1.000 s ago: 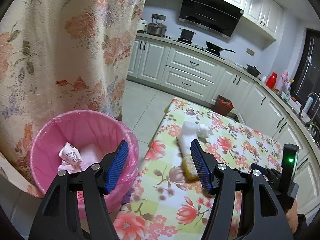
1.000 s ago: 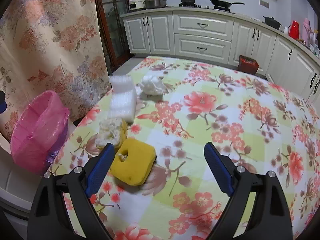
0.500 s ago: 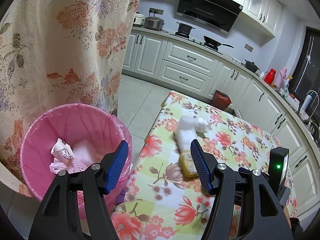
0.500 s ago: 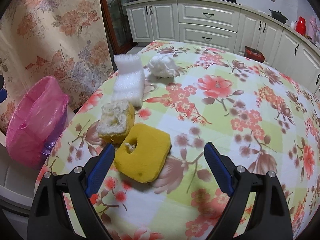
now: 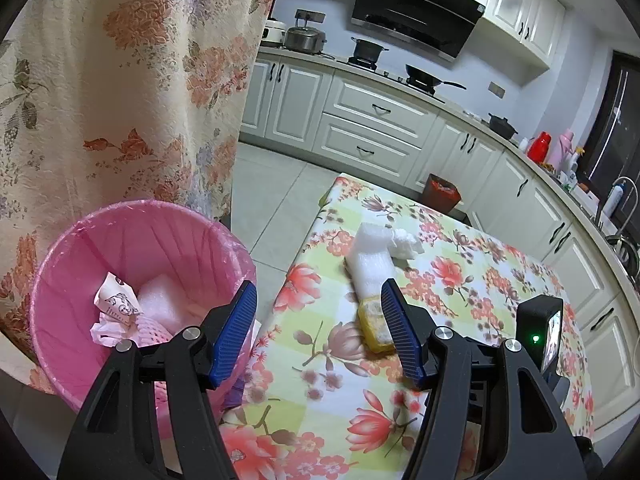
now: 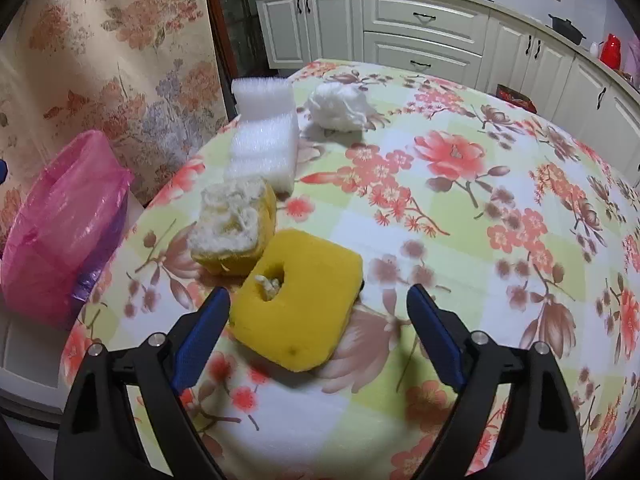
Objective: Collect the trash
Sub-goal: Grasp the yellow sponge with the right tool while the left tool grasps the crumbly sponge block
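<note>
The left wrist view looks down from beside the worktop [image 5: 320, 344] edge, over a pink bin [image 5: 136, 280] toward the kitchen cabinets [image 5: 360, 128]. The right wrist view sits close above the worktop [image 6: 460, 208], facing a yellow sponge [image 6: 304, 300]. Both share the bin [image 6: 64, 224], foam block [image 6: 264, 140] and cabinets.

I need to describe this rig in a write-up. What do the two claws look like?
Both match. The left claw and right claw each have two black angular arms with silver bolts, tipped by blue ribbed pads. In the left wrist view, the right claw's black body shows a green light. No cables or sleeves are visible.
</note>
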`<state>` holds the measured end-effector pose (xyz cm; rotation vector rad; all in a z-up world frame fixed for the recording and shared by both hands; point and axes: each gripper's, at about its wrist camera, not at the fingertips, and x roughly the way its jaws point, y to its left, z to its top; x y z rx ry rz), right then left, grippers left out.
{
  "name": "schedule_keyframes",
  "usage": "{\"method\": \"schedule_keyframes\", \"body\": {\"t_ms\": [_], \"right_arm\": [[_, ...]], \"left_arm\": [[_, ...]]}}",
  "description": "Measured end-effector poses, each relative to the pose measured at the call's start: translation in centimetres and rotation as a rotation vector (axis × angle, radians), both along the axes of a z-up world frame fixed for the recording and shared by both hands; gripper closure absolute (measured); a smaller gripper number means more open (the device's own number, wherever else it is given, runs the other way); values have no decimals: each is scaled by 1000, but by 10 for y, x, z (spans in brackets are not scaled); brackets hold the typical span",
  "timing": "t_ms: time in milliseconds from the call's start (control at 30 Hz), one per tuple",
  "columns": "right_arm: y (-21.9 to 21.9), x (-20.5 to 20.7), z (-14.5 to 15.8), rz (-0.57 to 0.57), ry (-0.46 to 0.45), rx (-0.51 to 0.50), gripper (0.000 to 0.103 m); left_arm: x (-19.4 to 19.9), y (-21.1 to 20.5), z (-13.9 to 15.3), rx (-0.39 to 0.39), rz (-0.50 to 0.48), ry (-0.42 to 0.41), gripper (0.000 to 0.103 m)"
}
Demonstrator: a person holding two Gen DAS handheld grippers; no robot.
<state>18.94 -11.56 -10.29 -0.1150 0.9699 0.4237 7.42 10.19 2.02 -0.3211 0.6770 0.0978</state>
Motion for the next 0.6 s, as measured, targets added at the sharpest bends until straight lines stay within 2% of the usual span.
{"method": "schedule_keyframes", "body": {"t_ms": [167, 400, 600], "right_arm": [[-1, 1, -2, 24, 17, 22, 46], [-11, 4, 4, 31, 6, 41, 51], [-25, 8, 12, 14, -9, 64, 51]], "left_arm": [[6, -5, -6, -1, -12, 12, 44], [21, -18, -21, -17, -42, 48, 44], [35, -28, -35, -21, -60, 80, 44]]}}
